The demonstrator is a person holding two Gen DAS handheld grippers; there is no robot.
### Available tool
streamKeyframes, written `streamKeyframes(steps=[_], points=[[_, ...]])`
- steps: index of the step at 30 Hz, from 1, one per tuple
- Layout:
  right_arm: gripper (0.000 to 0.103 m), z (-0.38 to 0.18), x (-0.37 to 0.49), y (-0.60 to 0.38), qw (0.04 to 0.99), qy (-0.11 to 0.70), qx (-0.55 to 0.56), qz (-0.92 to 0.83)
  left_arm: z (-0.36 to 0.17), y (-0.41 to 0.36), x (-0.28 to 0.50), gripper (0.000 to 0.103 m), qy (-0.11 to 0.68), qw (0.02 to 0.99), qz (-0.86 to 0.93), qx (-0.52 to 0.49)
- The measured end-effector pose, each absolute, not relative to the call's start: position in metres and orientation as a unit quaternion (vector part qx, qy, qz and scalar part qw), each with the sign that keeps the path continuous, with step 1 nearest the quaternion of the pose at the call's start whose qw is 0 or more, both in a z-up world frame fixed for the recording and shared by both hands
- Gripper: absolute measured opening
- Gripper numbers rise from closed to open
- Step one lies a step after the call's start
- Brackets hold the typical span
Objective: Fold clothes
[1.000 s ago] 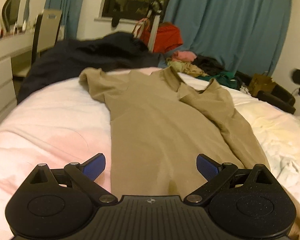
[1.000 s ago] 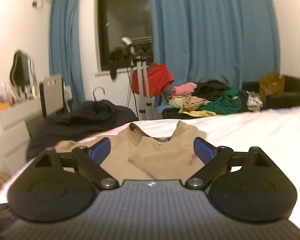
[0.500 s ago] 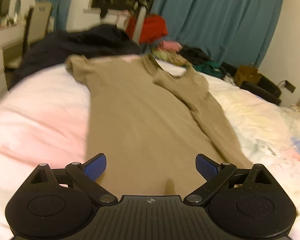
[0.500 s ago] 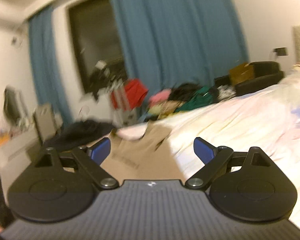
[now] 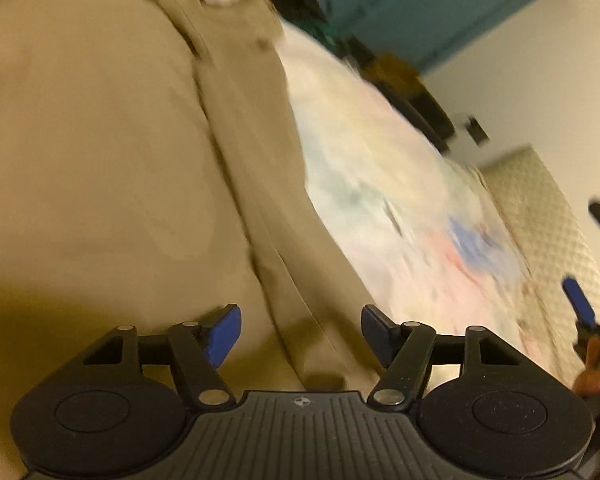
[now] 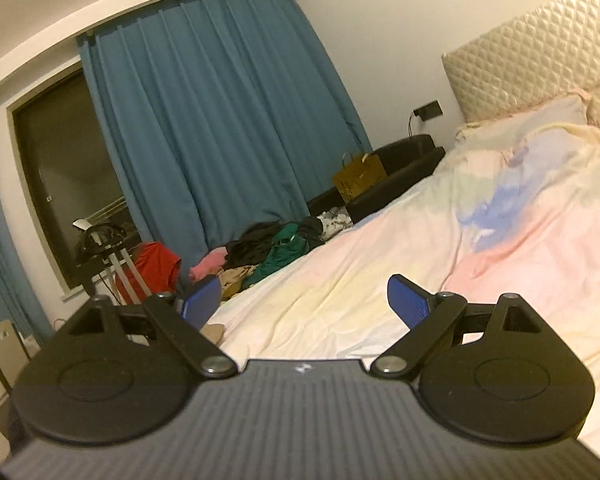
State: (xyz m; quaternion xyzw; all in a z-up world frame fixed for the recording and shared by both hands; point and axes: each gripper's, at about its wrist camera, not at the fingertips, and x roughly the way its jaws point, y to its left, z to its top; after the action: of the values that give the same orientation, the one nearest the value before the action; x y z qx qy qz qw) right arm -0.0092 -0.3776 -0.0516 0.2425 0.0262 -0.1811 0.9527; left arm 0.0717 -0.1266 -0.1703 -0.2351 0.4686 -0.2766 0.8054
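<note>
A tan shirt lies spread flat on the bed and fills the left of the left wrist view, its right side folded inward along a long crease. My left gripper hovers low over the shirt's near hem at that folded edge, open, with nothing between its blue pads. My right gripper is open and empty, held over the pastel duvet, pointing away from the shirt; only a tan scrap shows by its left finger. The right gripper's blue pad appears at the left view's right edge.
The bed carries a pastel duvet with pillows and a quilted headboard to the right. Beyond the bed lie a heap of clothes, a black seat with a paper bag, blue curtains and a dark window.
My left gripper has dropped low and swung right along the shirt's folded right edge. My right gripper has turned right, away from the shirt, toward the headboard. Both stay open.
</note>
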Motion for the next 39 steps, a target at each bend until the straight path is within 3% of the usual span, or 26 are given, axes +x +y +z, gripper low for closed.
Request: streamKeyframes(steps=[4, 11, 12, 13, 16, 30, 39], points=[[0.091, -0.056, -0.011, -0.377, 0.955, 0.036, 0.242, -0.169, -0.196, -0.136, 0.068, 0.044, 0.503, 0.763, -0.309, -0.264], [0.091, -0.061, -0.008, -0.381, 0.95, 0.052, 0.267, -0.153, -0.214, -0.141, 0.068, 0.044, 0.528, 0.724, -0.33, -0.296], [0.091, -0.062, -0.007, -0.381, 0.95, 0.056, 0.269, -0.151, -0.216, -0.143, 0.069, 0.04, 0.528, 0.725, -0.331, -0.292], [0.091, -0.063, -0.006, -0.381, 0.949, 0.06, 0.27, -0.15, -0.217, -0.144, 0.069, 0.028, 0.529, 0.726, -0.329, -0.291], [0.091, -0.064, -0.004, -0.38, 0.95, 0.068, 0.268, -0.147, -0.214, -0.145, 0.071, 0.009, 0.538, 0.725, -0.328, -0.278], [0.091, -0.06, 0.003, -0.364, 0.957, 0.097, 0.246, -0.118, -0.123, -0.074, 0.017, 0.007, 0.478, 0.792, -0.309, -0.223], [0.091, -0.061, 0.014, -0.346, 0.964, 0.134, 0.213, -0.085, -0.153, -0.063, 0.009, 0.007, 0.483, 0.821, -0.256, -0.168]])
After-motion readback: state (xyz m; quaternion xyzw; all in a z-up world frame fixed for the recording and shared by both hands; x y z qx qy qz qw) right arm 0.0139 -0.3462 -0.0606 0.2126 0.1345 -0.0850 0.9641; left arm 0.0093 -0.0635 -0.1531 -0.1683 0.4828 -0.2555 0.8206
